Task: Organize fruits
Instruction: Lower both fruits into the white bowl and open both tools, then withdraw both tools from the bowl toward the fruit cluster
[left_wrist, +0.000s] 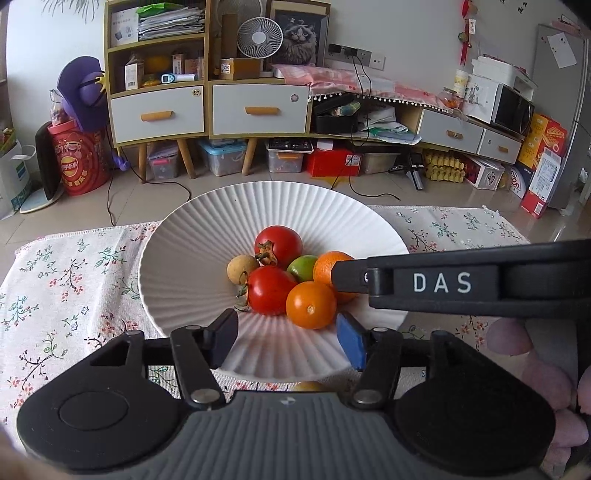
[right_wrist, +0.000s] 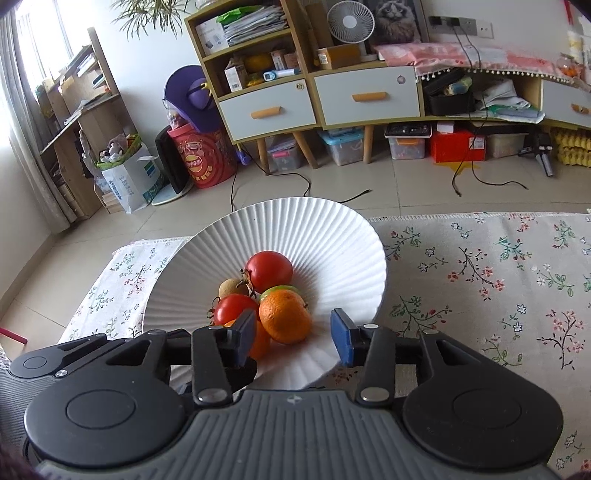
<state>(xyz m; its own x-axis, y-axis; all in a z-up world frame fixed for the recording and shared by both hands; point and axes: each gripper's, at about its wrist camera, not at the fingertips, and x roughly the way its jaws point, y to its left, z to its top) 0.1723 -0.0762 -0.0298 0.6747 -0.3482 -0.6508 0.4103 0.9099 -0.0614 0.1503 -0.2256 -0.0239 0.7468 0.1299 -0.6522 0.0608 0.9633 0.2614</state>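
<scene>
A white ribbed bowl (left_wrist: 192, 229) (right_wrist: 332, 236) stands on the floral tablecloth. It holds two red tomatoes (left_wrist: 279, 240) (left_wrist: 269, 290), a green lime (left_wrist: 301, 267), a tan longan (left_wrist: 240, 269) and two oranges (left_wrist: 310, 304) (left_wrist: 328, 266). My left gripper (left_wrist: 288, 341) is open and empty over the bowl's near rim. My right gripper (right_wrist: 293, 338) is open, its fingers either side of the rear orange (right_wrist: 284, 315); it reaches in from the right in the left wrist view (left_wrist: 347, 277). A small yellowish fruit (left_wrist: 310, 386) peeks out below the bowl.
The floral tablecloth (right_wrist: 480, 277) stretches to the right of the bowl. Beyond the table edge is tiled floor (right_wrist: 406, 184) with cables, storage boxes and cabinets (left_wrist: 207, 107) along the wall.
</scene>
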